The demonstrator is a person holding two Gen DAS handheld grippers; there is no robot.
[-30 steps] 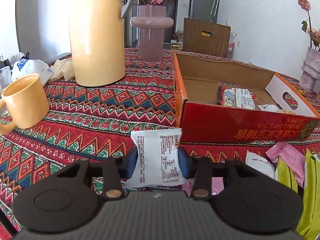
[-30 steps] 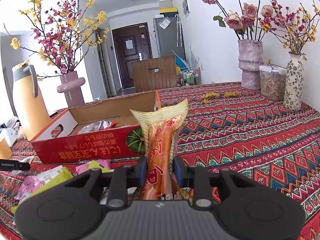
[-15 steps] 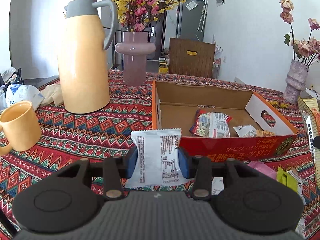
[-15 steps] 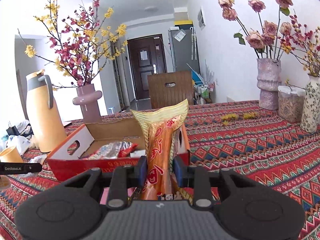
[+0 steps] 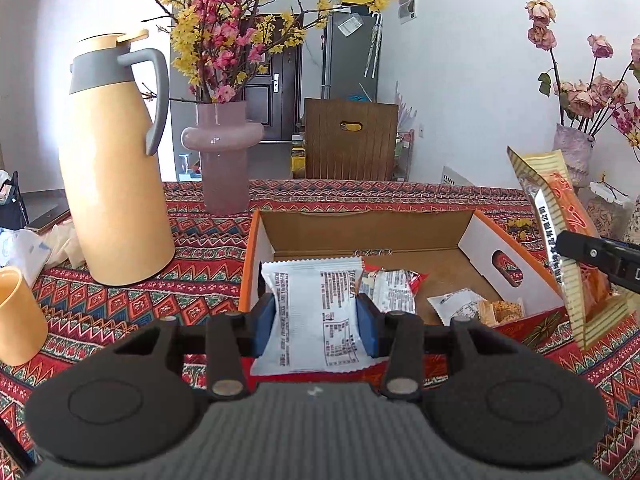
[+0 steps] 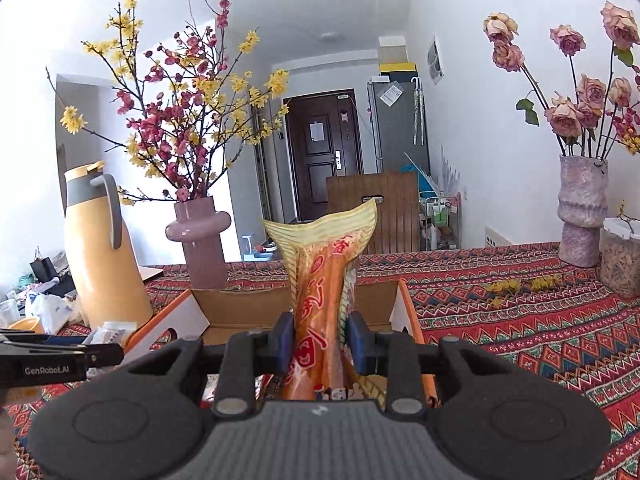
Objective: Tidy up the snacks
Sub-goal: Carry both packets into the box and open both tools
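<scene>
My left gripper [image 5: 316, 326] is shut on a white snack packet [image 5: 318, 312], held up at the near wall of the open cardboard box [image 5: 360, 228]. Inside the box lie a red-and-white packet [image 5: 394, 290] and some small packets [image 5: 460, 306]. My right gripper [image 6: 318, 338] is shut on a tall orange snack bag [image 6: 324, 280], raised in front of the same box [image 6: 240, 306]. That orange bag [image 5: 568, 240] and the right gripper's finger show at the right edge of the left wrist view. The left gripper's black finger [image 6: 60, 360] shows at the left edge of the right wrist view.
On the patterned tablecloth [image 5: 140, 280] stand a yellow thermos jug [image 5: 112, 168], a pink flower vase [image 5: 222, 156] and a yellow mug [image 5: 16, 316]. A rose vase [image 6: 582, 212] and a jar [image 6: 620, 260] stand at the right. A wooden chair [image 5: 350, 140] is behind the table.
Both grippers have risen and moved toward the box with their packets still held. The box now sits straight ahead of each, and the right gripper's orange bag has come into the left wrist view.
</scene>
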